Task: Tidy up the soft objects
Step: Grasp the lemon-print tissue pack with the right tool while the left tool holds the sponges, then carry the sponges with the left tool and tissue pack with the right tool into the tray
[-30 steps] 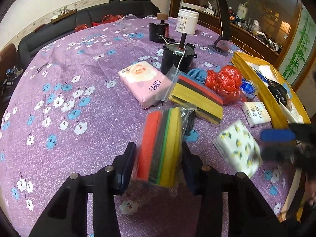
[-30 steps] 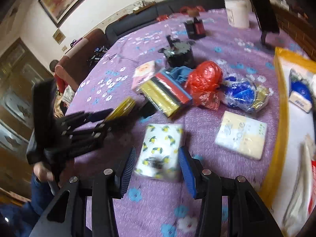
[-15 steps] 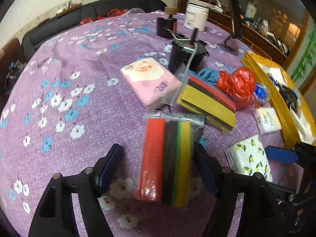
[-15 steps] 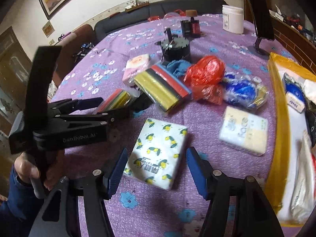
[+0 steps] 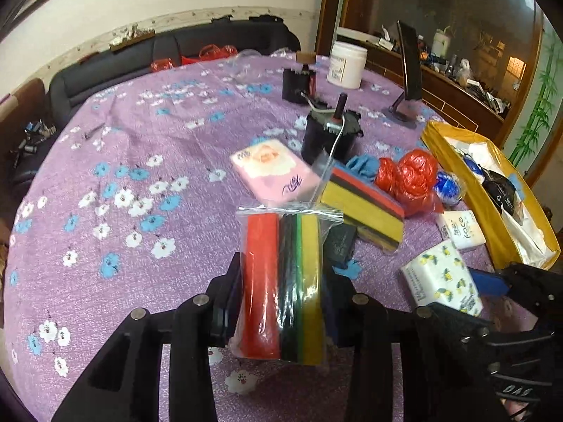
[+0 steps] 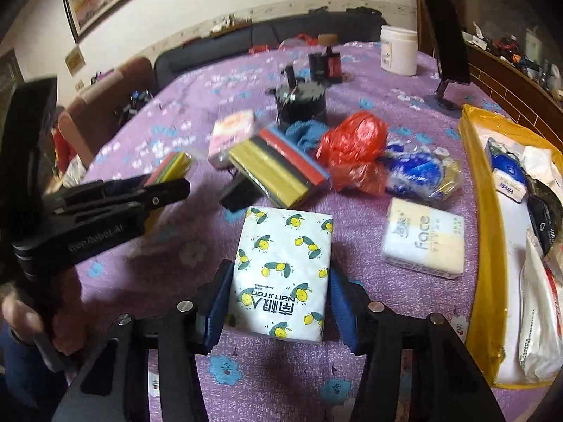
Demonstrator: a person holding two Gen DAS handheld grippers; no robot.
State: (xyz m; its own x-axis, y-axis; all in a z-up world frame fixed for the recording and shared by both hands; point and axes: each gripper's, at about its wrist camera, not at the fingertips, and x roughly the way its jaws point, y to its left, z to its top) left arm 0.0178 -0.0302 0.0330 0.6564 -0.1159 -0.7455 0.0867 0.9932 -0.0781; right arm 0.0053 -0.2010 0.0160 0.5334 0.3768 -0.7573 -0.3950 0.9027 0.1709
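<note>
Nearest the left wrist camera, the left gripper [image 5: 283,302] has its jaws clenched on a clear zip bag of sponges [image 5: 283,281]: red, dark, green and yellow slabs standing on edge, four at a count, though the dark layers blur together. The right gripper [image 6: 278,302] has its jaws pressed against both sides of a lemon-print tissue pack [image 6: 283,274] lying on the purple floral tablecloth [image 5: 116,161]; its label reads "nanjiren" upside down beside Chinese characters.

Just beyond lies a white-and-cream tissue pack [image 6: 424,242] marked "face", and a second sponge bag [image 6: 278,168], yellow, black and red. Touching it are a red plastic bag [image 6: 353,147] and a crumpled blue cloth [image 6: 306,133], partly hidden. A pink tissue pack [image 5: 276,172] has unreadable script. The yellow bin [image 6: 484,211] at the right, cut off by the frame, holds a pack reading "Vinda". Farthest, a white tub [image 6: 399,49] has a label too blurred to read.
</note>
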